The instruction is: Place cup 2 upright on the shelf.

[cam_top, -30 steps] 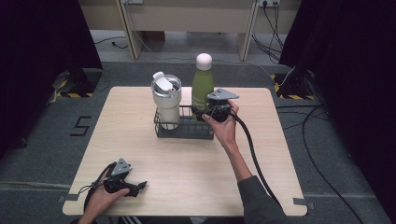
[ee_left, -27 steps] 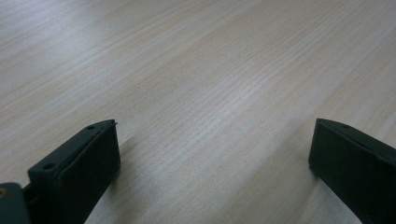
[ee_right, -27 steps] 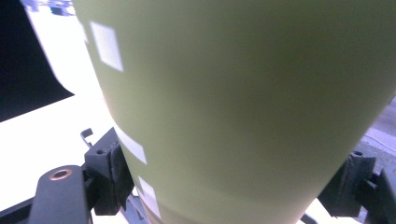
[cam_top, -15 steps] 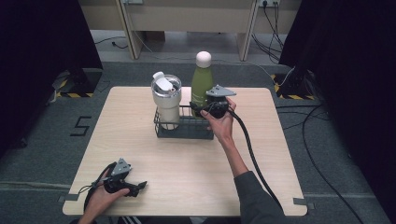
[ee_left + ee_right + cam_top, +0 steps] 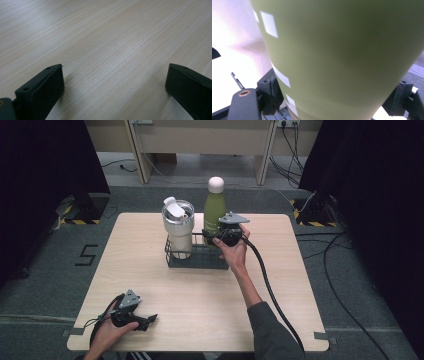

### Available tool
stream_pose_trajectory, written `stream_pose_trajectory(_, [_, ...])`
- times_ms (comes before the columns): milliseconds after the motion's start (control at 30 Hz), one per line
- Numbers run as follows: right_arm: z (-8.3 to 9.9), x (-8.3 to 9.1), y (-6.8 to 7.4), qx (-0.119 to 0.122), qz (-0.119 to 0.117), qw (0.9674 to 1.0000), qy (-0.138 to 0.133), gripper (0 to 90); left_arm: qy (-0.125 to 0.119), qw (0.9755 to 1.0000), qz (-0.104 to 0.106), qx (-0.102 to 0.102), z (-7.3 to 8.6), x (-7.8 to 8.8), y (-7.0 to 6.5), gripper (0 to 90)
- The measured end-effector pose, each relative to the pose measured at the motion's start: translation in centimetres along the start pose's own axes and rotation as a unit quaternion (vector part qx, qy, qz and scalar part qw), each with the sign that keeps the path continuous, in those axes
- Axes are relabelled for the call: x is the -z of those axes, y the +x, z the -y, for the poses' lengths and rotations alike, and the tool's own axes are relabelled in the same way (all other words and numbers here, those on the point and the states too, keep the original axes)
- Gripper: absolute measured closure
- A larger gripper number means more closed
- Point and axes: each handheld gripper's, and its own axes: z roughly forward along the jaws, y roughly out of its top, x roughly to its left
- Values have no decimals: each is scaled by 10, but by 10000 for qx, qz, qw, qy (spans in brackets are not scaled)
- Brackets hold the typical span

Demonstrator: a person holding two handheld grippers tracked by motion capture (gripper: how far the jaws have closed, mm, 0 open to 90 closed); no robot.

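From the high view, the green bottle (image 5: 215, 210) stands in the black wire rack (image 5: 196, 257) near the tabletop's (image 5: 300, 285) far edge, beside a steel tumbler (image 5: 178, 222), with the right gripper (image 5: 214, 237) at its side and bare wood all around. The left gripper (image 5: 147, 320) rests by the near left corner; its view shows jaws wide apart over bare wood. In the right gripper view, the jaws sit against both sides of the bottle (image 5: 342, 57).

Bare tabletop (image 5: 200, 300) fills the frame's lower half and both sides; at upper centre, the wire rack (image 5: 196, 256), tumbler (image 5: 178, 225) and green bottle (image 5: 214, 210) block passage.
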Motion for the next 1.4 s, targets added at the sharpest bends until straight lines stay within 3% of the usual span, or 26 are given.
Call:
stream_pose_trajectory(500, [17, -13, 5, -34, -155, 9997, 178, 209, -11, 10000, 1, -5, 0, 0, 0, 16])
stream_pose_trajectory(1400, [37, -19, 3, -70, -98, 9997, 202, 208, -18, 10000, -2, -1, 0, 0, 0, 15])
